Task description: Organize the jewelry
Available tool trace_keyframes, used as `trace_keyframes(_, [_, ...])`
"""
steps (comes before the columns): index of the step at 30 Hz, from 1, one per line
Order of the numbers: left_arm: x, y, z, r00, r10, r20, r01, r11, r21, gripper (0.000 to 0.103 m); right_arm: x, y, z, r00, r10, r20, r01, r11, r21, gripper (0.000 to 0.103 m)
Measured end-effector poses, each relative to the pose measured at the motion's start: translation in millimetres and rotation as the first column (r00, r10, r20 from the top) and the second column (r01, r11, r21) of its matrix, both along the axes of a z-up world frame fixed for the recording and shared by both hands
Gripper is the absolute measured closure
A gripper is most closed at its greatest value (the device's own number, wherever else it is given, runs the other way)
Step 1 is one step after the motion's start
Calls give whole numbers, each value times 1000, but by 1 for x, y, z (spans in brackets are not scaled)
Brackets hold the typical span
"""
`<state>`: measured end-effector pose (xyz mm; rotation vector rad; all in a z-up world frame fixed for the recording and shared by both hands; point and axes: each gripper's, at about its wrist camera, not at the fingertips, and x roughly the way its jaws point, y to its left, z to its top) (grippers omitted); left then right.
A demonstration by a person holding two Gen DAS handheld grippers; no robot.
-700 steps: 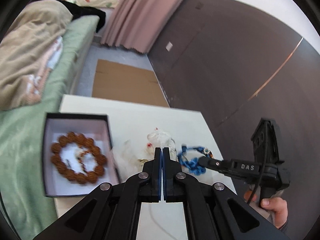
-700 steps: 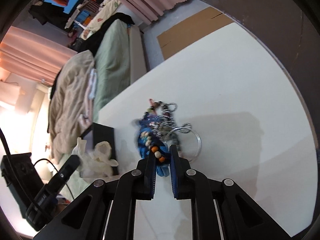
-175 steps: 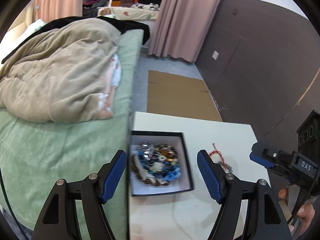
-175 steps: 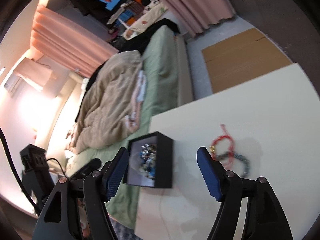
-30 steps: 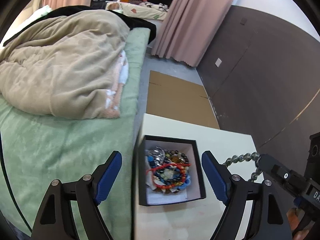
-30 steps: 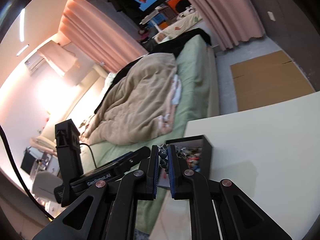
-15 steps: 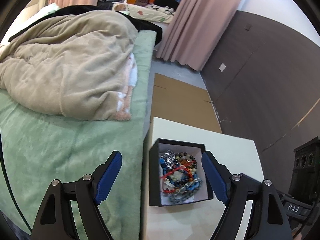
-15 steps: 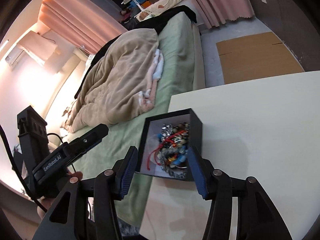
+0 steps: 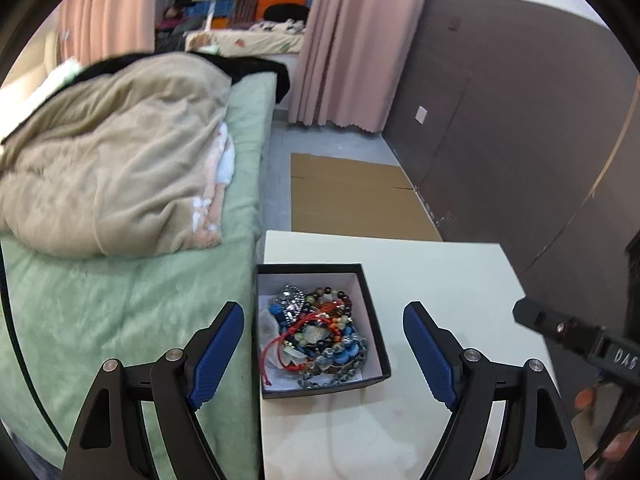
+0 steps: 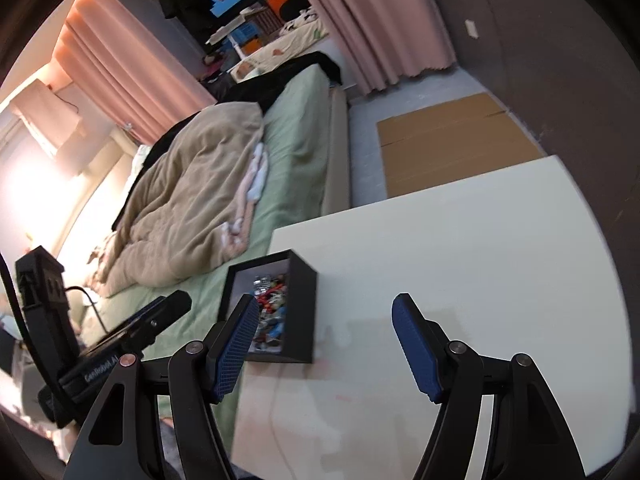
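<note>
Bed (image 9: 120,288): green cover, beige quilt, flush against the table's left edge.

Table (image 9: 440,272): cream top, bare apart from the box.

Box (image 9: 370,308): black, open-topped, white-lined; stands at the table's left edge. Long axis runs away from the left camera.

Jewelry (image 9: 316,332): tangled heap of beaded bracelets, chain and red cord, all inside the box.

Left gripper (image 9: 324,356): released, jaws wide, empty; the box lies ahead of and below it, framed between the fingers. The nearer of the two, by my judgement.

Right gripper (image 10: 324,344): jaws opening, nothing between them; the box lies ahead and to its left, just past the left fingertip.
</note>
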<state>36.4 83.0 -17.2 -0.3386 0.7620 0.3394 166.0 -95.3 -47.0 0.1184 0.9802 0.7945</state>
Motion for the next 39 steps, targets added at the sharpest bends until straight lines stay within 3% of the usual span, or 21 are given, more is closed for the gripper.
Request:
trace_keyframes(7, [0,-29,8,1000,1,28,-3,998,64,21,-7,-31,14,997,-45,65,49,997,-53,33])
trace_keyframes(10, [2,-42,7,1000,-12,28,10,996,89,20,-10,-50,19,994,-76,80,79,996,-30,20])
trace_keyframes(14, [3,-57,5,999,-32,28,29,994,104,12,-15,-72,25,989,-105,101,108,994,-23,17])
trace_keyframes(18, [2,-68,6,998,-43,34,39,993,115,8,-19,-84,29,988,-105,115,108,994,-18,3])
trace_keyframes(20, [0,-73,6,998,-46,35,41,992,116,7,-22,-90,28,987,-107,121,111,994,-27,1])
trace_keyframes(39, [-15,-78,15,991,-49,128,39,997,73,0,-30,-86,14,990,-81,114,89,994,-67,0])
